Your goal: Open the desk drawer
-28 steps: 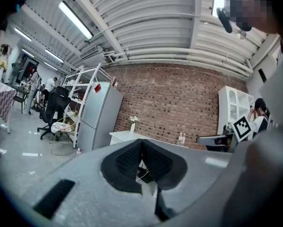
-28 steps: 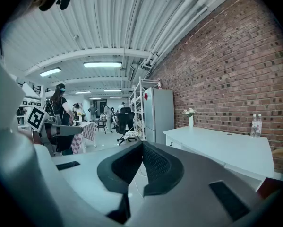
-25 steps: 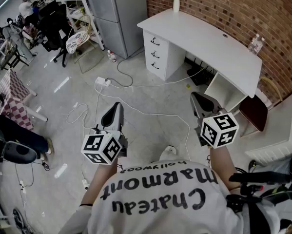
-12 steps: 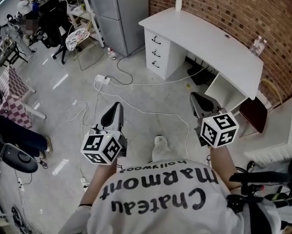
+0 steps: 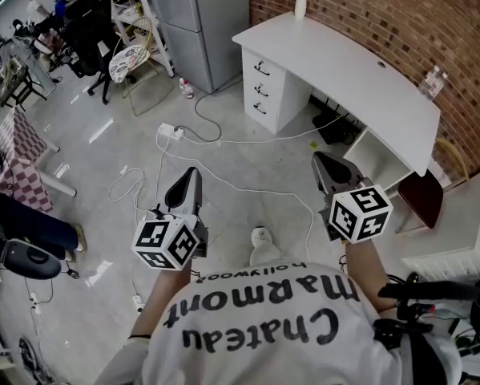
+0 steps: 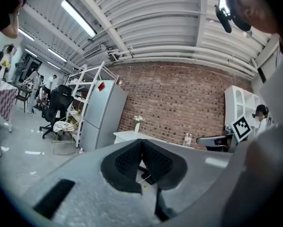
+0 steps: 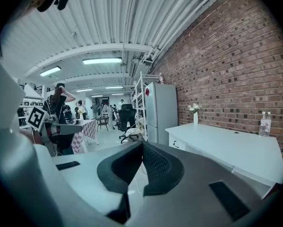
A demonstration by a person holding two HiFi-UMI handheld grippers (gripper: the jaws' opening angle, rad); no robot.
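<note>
Both jaws together | left gripper [image 5: 189,180], right gripper [image 5: 324,164] | floor [image 5: 248,155] open to desk [image 5: 344,62]

White bench [image 5: 336,54] carries a flower vase [image 5: 300,5] at its far corner, bottles [image 5: 433,82] near the opposite end.

shirt: white T-shirt [image 5: 256,327], large black lettering | shoe: white shoe [image 5: 260,237] | left gripper [image 5: 193,173]: grey shell, black ribbed pads [image 6: 128,161], white left cube [image 5: 169,244] with black square markers | right gripper [image 5: 320,159]: same grey shell, matching right cube [image 5: 360,213]
</note>
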